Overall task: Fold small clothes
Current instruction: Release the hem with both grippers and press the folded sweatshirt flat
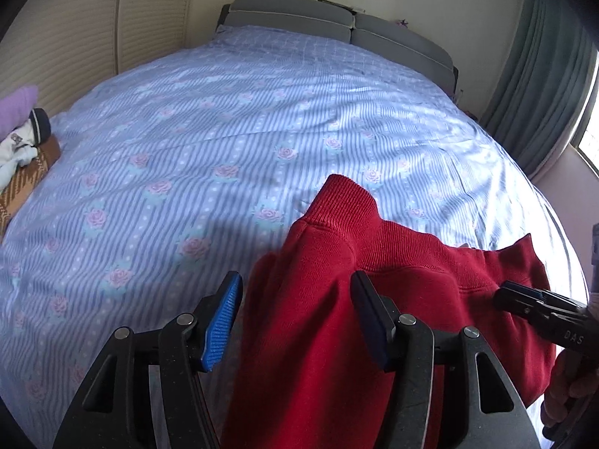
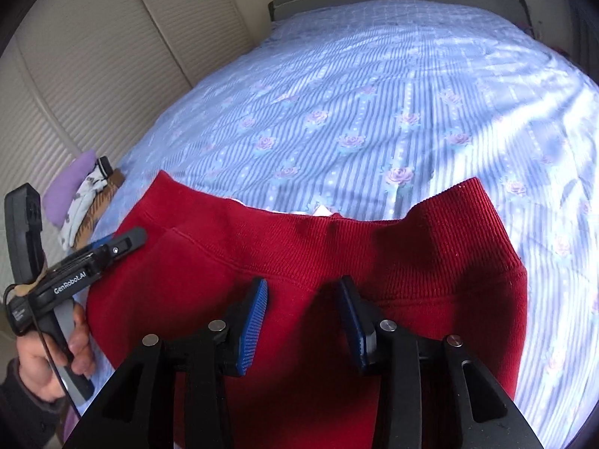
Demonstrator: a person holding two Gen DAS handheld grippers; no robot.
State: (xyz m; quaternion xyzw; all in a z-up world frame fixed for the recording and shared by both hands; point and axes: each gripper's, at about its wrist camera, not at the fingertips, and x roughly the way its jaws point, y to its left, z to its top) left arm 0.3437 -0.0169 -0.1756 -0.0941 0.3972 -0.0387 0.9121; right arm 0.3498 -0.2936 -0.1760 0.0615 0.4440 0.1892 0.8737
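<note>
Garment: we have a small red sweatshirt (image 2: 299,262) lying on the bed (image 1: 224,131), at the near edge, its ribbed band turned toward the headboard and rucked up at both corners.
Left claw (image 1: 295,321): released, jaws standing wide apart, poised over the garment's left part; the right finger sits over red cloth, the left one over bare sheet.
Right claw (image 2: 303,321): released as well, jaws apart, above the middle of the garment just behind the ribbed band. In the left view its tip appears narrower, but we trust its own camera.
Risk, uneven grasp: we judge that if the left claw closes where it hangs, it may catch only the outer edge, so the fold would come out skewed.
Risk, layers: the cloth looks thick and doubled; a pinch could take only the top layer and drag the rest into a bunch.
Risk, sheet: the blue rose-patterned sheet is soft and wrinkled, so we could nip it together with the garment.
Risk, edge: the garment lies close to the bed's near side and could slide off if pulled toward us.
Pile: folded clothes (image 1: 22,138) sit at the far left edge, well apart.
Room: grey headboard (image 1: 337,26), cream ribbed wall panels, grey-green curtain (image 1: 539,75) beside a bright window.
</note>
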